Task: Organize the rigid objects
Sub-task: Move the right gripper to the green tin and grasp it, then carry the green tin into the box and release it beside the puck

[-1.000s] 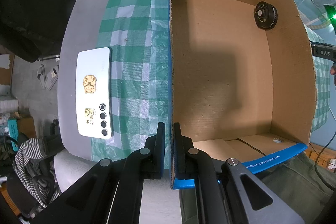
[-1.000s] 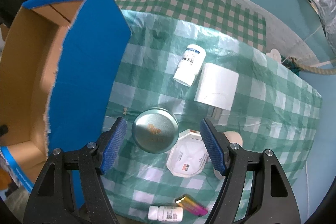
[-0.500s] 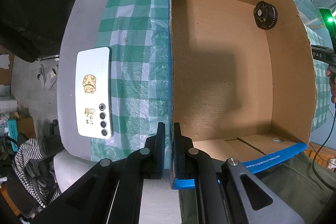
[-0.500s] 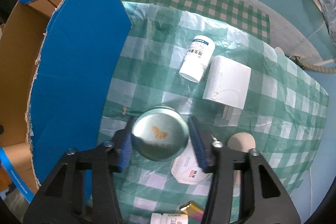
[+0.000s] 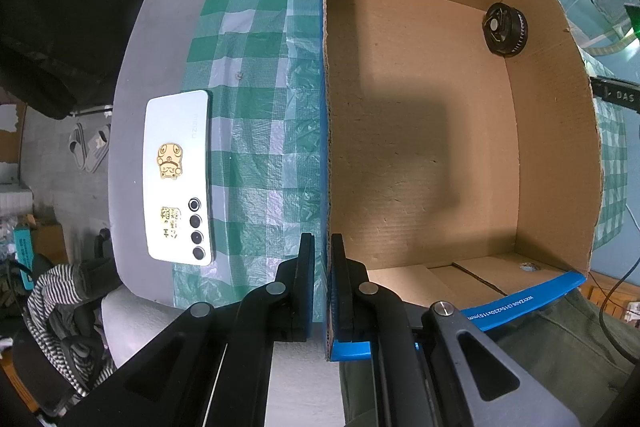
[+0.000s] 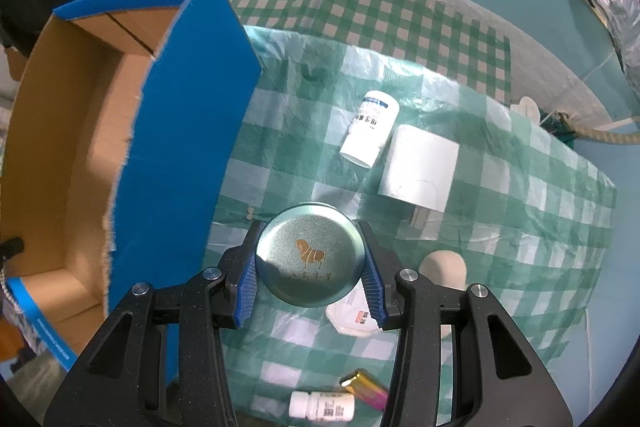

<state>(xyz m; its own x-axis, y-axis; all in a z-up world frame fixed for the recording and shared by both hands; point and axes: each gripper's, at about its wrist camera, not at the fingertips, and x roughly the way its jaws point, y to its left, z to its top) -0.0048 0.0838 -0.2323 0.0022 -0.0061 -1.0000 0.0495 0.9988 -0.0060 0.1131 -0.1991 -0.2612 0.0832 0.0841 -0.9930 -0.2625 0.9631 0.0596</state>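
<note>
The right claw point(image 6: 311, 267) is closed on a round green tin point(image 6: 310, 259), its blue pads against both sides, above the checked desk point(image 6: 520, 239). A white bottle point(image 6: 370, 134) and white charger point(image 6: 418, 169) lie beyond. The left claw point(image 5: 322, 281) pinches the cardboard box point(image 5: 400, 131) wall; a black wheel point(image 5: 505, 29) sits inside, a phone point(image 5: 178, 177) lies outside.

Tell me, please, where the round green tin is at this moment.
In the right wrist view, the round green tin sits low-centre, clamped in the right tool, between the blue box and a white charger.
</note>
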